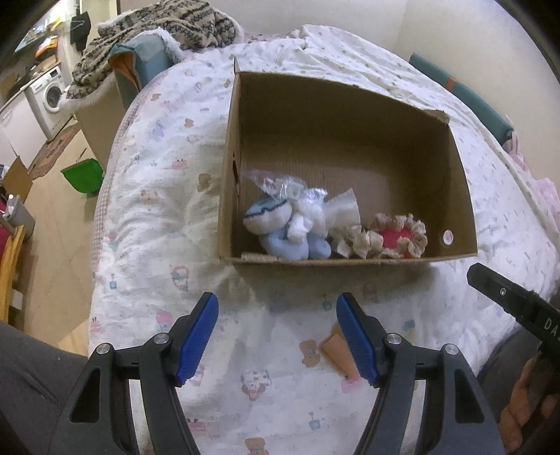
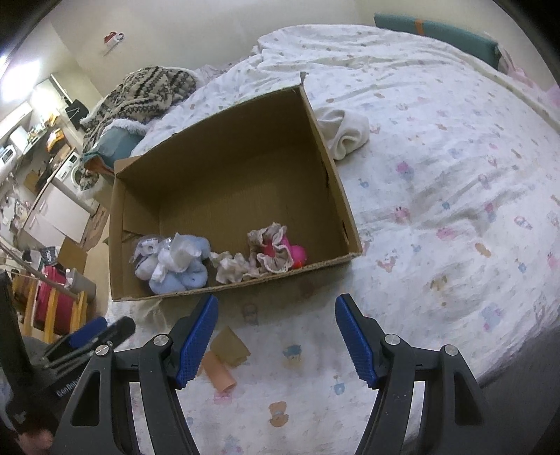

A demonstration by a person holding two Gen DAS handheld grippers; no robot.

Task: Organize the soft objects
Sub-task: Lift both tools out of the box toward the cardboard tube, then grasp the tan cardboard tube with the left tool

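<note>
**Bedroom With a Laundry Corner**

I saw a bed (image 1: 147, 196) under a cartoon-print quilt, cream walls (image 2: 196, 31) behind it, a wood-tone floor (image 1: 52, 224), and a white washing machine (image 1: 49, 92) at the far left.

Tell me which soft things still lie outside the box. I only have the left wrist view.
Observer: A rolled white cloth lies on the quilt beside the cardboard box, outside its right wall.
Operator: Report the right gripper.
Observer: The right gripper is open, with nothing between its pads.
Operator: Describe the tan thing in front of the box.
Observer: It is two things: a tan scrap and a peach tube right next to it.
</note>
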